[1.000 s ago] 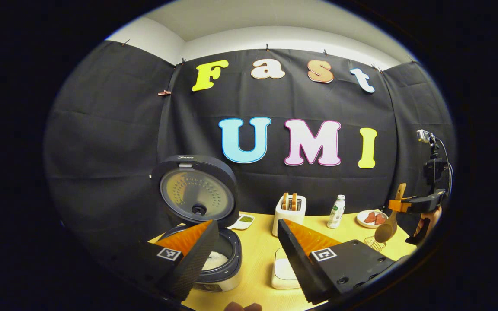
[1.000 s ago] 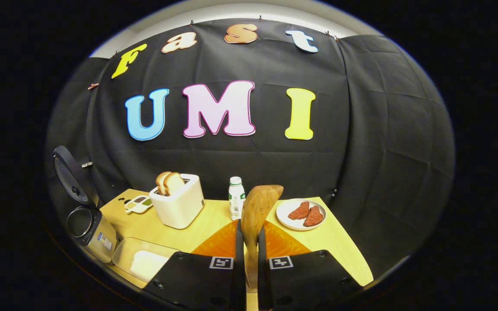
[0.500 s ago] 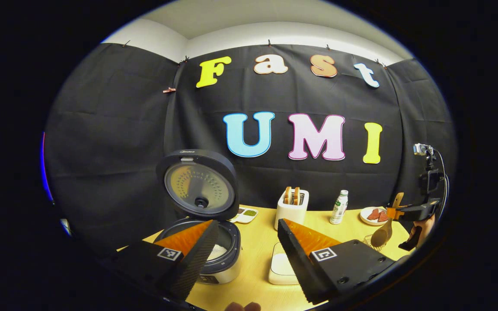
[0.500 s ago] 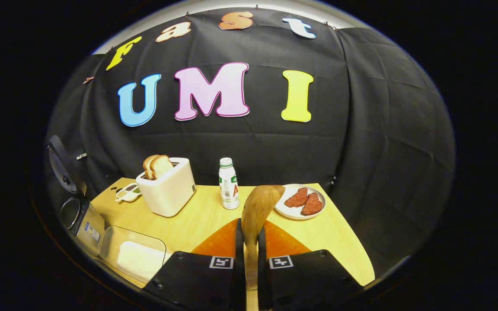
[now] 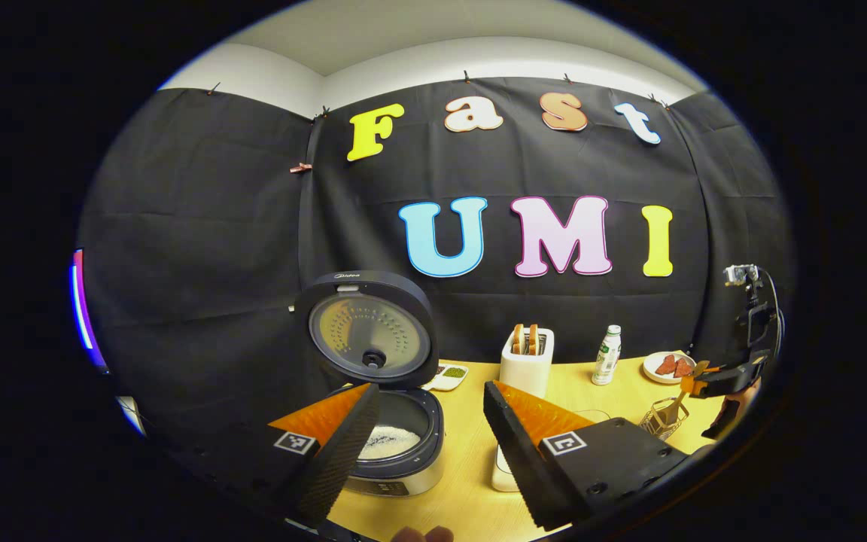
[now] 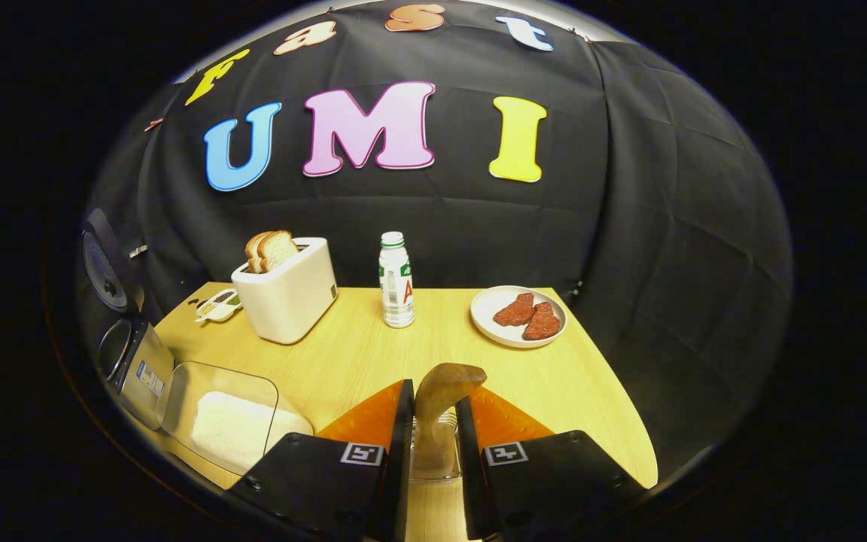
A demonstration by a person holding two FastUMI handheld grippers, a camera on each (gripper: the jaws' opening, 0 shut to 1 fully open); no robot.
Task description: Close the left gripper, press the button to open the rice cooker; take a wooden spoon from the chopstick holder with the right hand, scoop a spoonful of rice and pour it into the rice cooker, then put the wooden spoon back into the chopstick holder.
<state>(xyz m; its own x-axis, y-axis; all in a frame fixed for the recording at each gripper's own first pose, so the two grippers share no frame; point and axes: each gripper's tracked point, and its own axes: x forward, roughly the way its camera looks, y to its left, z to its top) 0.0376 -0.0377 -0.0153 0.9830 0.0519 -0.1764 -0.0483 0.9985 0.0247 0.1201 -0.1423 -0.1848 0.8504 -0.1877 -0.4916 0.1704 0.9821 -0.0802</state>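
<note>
Pale wood surface (image 6: pixel 358 354) against black cloth carries a toaster (image 6: pixel 287 290), bottle (image 6: pixel 396 280) and plate (image 6: pixel 518 316). Right gripper (image 6: pixel 433 429), at 6 o'clock, has jaws slightly parted beside the brown wooden spoon (image 6: pixel 441 395), above the wire chopstick holder (image 5: pixel 661 418). Left gripper (image 5: pixel 426 429) jaws apart; rice cooker (image 5: pixel 392 444) open.

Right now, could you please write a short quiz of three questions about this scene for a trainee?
1. True or false: the lid of the rice cooker stands open.
2. What does the right tool hold between its fingers? A) the bottle B) the wooden spoon C) a slice of toast
3. Fill in: the plate carries two red pieces of ____.

Key:
1. True; white rice shows inside the pot.
2. B, the wooden spoon, with its bowl down at the wire chopstick holder.
3. Meat, as far as one can tell.
</note>
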